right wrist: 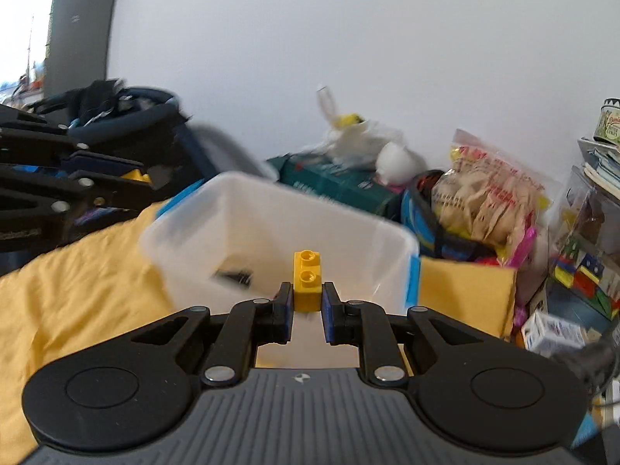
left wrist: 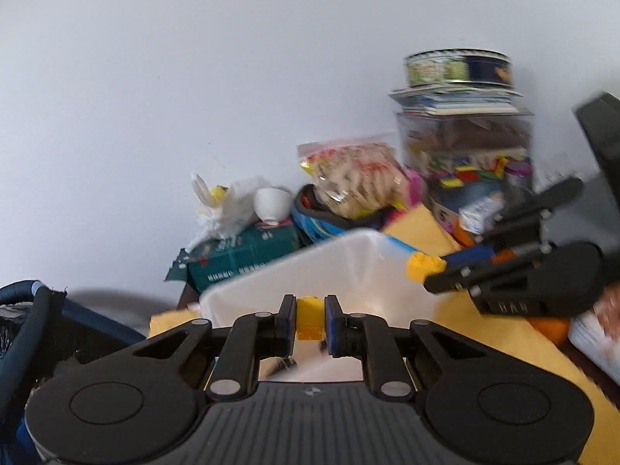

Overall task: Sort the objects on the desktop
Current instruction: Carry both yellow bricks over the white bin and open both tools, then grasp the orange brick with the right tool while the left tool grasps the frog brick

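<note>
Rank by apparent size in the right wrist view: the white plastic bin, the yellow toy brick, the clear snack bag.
1. White plastic bin, clearly largest.
2. Clear snack bag.
3. Yellow toy brick in the right gripper, smallest even though it sits nearest the camera.

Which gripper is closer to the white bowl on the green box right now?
Left, I'd judge. The left gripper faces the white bowl across the clear bin; the right gripper sits farther to the bin's right.
</note>
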The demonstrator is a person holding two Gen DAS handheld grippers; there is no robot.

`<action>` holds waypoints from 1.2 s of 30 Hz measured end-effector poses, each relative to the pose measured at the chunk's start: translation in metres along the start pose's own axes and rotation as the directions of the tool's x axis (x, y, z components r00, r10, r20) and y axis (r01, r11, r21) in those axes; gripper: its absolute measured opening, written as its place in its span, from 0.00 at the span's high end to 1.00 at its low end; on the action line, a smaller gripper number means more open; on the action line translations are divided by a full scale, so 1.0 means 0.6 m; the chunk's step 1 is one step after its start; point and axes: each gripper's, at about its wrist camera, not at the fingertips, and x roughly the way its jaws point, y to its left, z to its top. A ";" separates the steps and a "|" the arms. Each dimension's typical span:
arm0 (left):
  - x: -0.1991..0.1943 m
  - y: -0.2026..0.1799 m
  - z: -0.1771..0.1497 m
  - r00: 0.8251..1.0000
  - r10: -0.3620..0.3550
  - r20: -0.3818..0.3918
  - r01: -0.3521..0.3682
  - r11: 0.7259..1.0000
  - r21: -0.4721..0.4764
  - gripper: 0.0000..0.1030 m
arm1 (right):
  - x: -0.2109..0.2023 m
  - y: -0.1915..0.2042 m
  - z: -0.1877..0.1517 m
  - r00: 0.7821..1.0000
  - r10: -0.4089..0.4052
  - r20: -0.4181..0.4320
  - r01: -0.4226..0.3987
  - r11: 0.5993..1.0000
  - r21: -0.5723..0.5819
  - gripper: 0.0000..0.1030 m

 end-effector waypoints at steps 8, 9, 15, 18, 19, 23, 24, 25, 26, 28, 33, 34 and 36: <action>0.154 0.035 0.000 0.982 -0.022 -0.186 -0.002 0.991 -0.131 0.73 | 0.093 -0.019 0.014 0.996 -0.065 -0.052 0.068 0.996 0.058 0.64; 0.151 0.030 -0.001 0.981 -0.019 -0.193 -0.005 0.992 -0.123 0.65 | 0.089 -0.019 0.009 0.996 -0.077 -0.044 0.079 0.996 0.048 0.59; 0.078 0.007 -0.019 0.990 -0.002 -0.143 -0.013 0.994 -0.104 0.31 | 0.024 -0.024 -0.017 0.999 -0.035 0.020 0.034 0.997 0.063 0.60; 0.022 -0.011 -0.057 0.990 -0.042 -0.137 0.021 0.989 -0.148 0.30 | 0.003 -0.018 -0.045 1.000 0.020 -0.001 -0.020 0.998 0.065 0.60; 0.008 -0.021 -0.076 0.987 -0.047 -0.154 0.024 0.988 -0.150 0.30 | 0.000 -0.014 -0.060 0.999 0.035 -0.024 -0.034 0.997 0.064 0.60; -0.035 -0.078 -0.163 0.957 -0.061 -0.284 0.024 0.991 -0.134 0.30 | -0.002 0.004 -0.142 0.981 0.100 -0.166 -0.082 0.990 0.111 0.59; -0.039 -0.089 -0.179 0.947 -0.077 -0.311 0.034 0.990 -0.140 0.30 | 0.002 0.008 -0.165 0.970 0.121 -0.209 -0.094 0.987 0.133 0.59; -0.045 -0.104 -0.201 0.935 -0.105 -0.339 0.057 0.987 -0.147 0.30 | 0.006 0.014 -0.187 0.960 0.138 -0.245 -0.103 0.984 0.148 0.59; -0.048 -0.117 -0.216 0.925 -0.127 -0.359 0.077 0.986 -0.151 0.30 | 0.009 0.022 -0.209 0.948 0.151 -0.281 -0.110 0.982 0.157 0.59; -0.046 -0.140 -0.241 0.899 -0.153 -0.411 0.101 0.984 -0.146 0.30 | 0.011 0.036 -0.243 0.922 0.181 -0.341 -0.124 0.975 0.182 0.59; -0.027 -0.165 -0.273 0.874 -0.197 -0.445 0.164 0.980 -0.113 0.37 | -0.003 0.064 -0.277 0.910 0.191 -0.369 -0.127 0.974 0.189 0.56; -0.014 -0.161 -0.277 0.861 -0.212 -0.462 0.167 0.976 -0.138 0.45 | -0.004 0.069 -0.275 0.911 0.185 -0.369 -0.128 0.977 0.173 0.55; 0.003 -0.153 -0.282 0.843 -0.236 -0.483 0.166 0.969 -0.183 0.48 | -0.010 0.074 -0.276 0.915 0.175 -0.364 -0.129 0.981 0.147 0.53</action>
